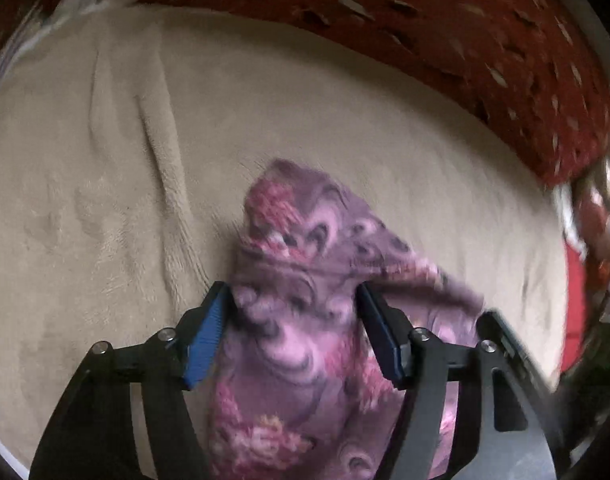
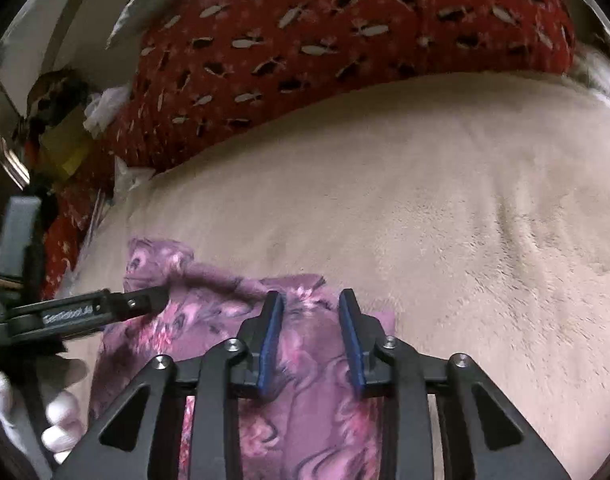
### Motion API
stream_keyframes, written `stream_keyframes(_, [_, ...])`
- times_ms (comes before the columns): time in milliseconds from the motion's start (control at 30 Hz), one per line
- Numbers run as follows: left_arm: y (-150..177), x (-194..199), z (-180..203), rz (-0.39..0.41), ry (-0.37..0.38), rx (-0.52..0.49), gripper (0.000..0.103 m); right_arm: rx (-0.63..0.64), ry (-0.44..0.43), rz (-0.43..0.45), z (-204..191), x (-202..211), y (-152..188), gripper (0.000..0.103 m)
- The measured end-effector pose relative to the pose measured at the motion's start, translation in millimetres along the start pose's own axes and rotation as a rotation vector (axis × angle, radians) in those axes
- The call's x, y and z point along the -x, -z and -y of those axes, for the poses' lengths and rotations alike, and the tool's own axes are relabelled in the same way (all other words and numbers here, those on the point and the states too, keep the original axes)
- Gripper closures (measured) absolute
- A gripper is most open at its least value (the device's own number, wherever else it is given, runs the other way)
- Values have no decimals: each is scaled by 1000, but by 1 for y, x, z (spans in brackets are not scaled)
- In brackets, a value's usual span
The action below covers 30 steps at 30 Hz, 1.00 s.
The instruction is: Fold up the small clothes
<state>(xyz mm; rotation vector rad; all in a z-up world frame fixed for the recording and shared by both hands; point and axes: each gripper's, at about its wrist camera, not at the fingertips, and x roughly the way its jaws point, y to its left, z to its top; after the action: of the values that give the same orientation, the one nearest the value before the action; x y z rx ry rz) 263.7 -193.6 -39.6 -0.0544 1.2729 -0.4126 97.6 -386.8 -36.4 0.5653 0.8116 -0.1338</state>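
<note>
Mid-fold: left gripper (image 1: 293,300) and right gripper (image 2: 311,300) both parted around purple floral garment (image 1: 301,264) (neither clamped) on beige blanket (image 1: 105,160). Next: pinch edges w/ both, fold over.

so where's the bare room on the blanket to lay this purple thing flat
The beige blanket lies bare left of the purple garment, and between it and the red patterned cover. In the right wrist view, bare blanket is right of the garment. It is crowded at the clutter past the left gripper.

I am wearing matte black linkages with silver screw heads and blue pads (image 1: 203,340) lining my jaws; white lettering is marking my left gripper (image 2: 161,300).
</note>
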Motion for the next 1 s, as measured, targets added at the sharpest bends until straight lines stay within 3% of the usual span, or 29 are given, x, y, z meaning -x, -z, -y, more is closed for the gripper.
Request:
stream_keyframes(100, [-1, 19, -8, -13, 45, 10, 52, -25, -27, 1, 5, 14, -6, 73])
stream_keyframes(167, [11, 41, -12, 19, 59, -5, 52, -12, -41, 38, 4, 38, -2, 67])
stream_keyframes(233, [31, 63, -16, 52, 97, -25, 52, 12, -139, 76, 2, 66, 14, 67])
stream_keyframes(300, [57, 72, -22, 76, 112, -22, 47, 47, -184, 93, -1, 81, 35, 67])
stream_keyframes(367, [80, 57, -28, 38, 91, 11, 47, 101, -148, 63, -3, 77, 58, 69])
stream_keyframes(433, [90, 42, -32, -32, 104, 32, 44, 158, -38, -40, 1, 53, 78, 70])
stream_keyframes(567, [107, 77, -30, 22, 91, 3, 45, 55, -45, -8, 8, 76, 79, 65])
stream_keyframes(700, [130, 89, -31, 35, 78, -27, 45, 95, -111, 4, -4, 103, 96, 65])
stream_keyframes(767, [140, 71, -34, -19, 39, -30, 43, 133, -55, -43, -8, 94, 109, 65])
stream_keyframes(833, [145, 66, -38, -33, 49, -14, 40, 156, 0, -86, -5, 81, 118, 61])
stream_keyframes(900, [150, 78, -42, -31, 68, -5, 40, 97, 6, -71, 1, 90, 117, 53])
stream_keyframes(1000, [161, 93, -46, 1, 54, -32, 37, 61, 8, -45, 7, 110, 120, 53])
